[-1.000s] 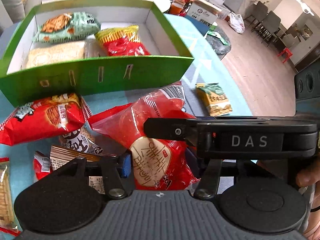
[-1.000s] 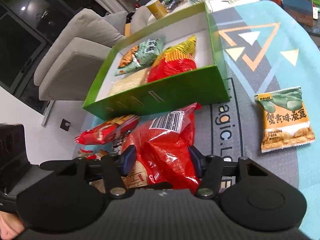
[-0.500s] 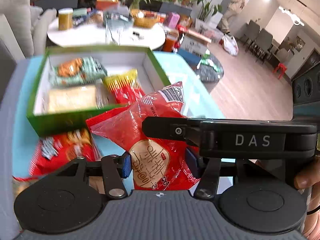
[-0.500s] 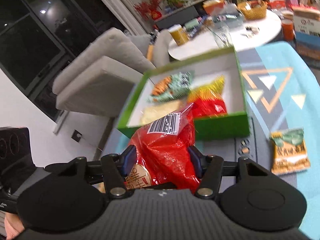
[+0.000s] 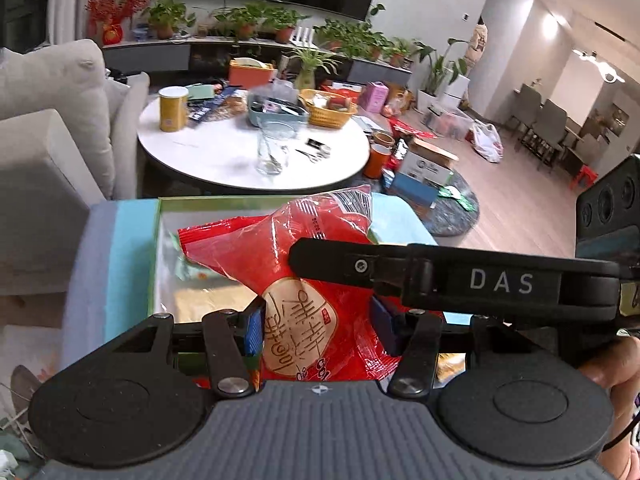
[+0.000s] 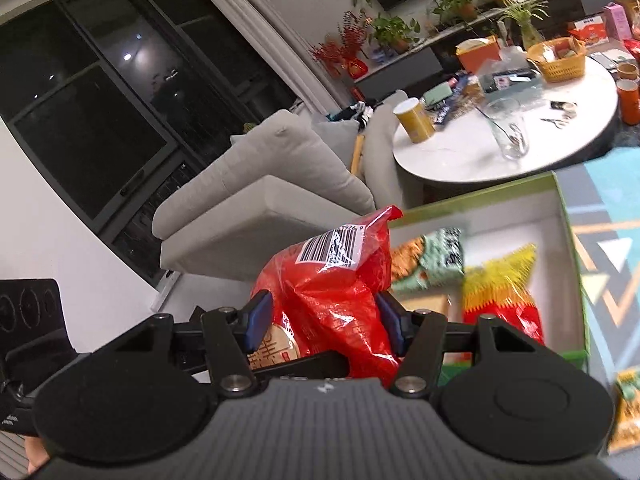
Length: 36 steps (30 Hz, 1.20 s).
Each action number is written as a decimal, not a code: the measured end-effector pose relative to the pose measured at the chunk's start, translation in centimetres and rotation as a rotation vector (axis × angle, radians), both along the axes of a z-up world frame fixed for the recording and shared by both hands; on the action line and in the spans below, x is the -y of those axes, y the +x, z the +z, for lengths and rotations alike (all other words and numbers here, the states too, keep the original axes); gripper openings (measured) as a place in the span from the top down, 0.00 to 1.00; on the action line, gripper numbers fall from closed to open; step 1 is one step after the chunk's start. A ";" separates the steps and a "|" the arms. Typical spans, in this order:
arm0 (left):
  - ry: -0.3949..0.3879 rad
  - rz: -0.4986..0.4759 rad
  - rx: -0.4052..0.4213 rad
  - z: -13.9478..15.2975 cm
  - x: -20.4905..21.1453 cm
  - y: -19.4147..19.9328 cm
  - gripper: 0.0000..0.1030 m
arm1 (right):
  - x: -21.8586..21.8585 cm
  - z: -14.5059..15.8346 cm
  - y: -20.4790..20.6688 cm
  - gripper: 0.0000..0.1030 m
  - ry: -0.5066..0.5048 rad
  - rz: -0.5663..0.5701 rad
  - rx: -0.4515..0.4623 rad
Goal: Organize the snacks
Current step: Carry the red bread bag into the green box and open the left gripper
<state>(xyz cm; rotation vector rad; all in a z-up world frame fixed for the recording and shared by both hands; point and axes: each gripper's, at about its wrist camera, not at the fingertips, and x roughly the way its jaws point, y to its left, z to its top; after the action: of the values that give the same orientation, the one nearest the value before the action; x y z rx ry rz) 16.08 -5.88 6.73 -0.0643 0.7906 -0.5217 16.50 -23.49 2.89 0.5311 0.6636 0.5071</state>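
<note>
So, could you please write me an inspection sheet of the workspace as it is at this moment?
Surface: mat in teal and grey with triangle print, under the box.
Job's things: red snack bag held above the green box; inside, a green-white packet and a yellow-red packet; one yellow packet lies outside on the mat.
Clutter: round white table with a glass, yellow can and basket.
Grippers: left gripper and right gripper both shut on the red bag.
Cables: nothing seen.
Surroundings: grey sofa, dark window, potted plants.
</note>
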 end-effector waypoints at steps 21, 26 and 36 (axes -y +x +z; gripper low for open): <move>0.026 0.043 -0.117 -7.1 -1.8 10.1 0.52 | -1.2 -6.3 7.7 0.38 -0.003 -0.035 -0.130; 0.057 0.095 -0.154 -8.7 -2.9 10.1 0.52 | 0.0 -7.1 6.8 0.37 -0.087 -0.109 -0.141; 0.049 0.114 -0.120 -7.4 -4.3 7.1 0.50 | -0.2 -5.1 3.2 0.37 -0.133 -0.057 -0.091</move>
<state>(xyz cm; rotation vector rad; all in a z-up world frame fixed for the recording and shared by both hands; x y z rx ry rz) 23.20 -1.57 -0.67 -0.0958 0.9105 -0.3930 19.67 -23.25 -2.22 0.4486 0.7617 0.3843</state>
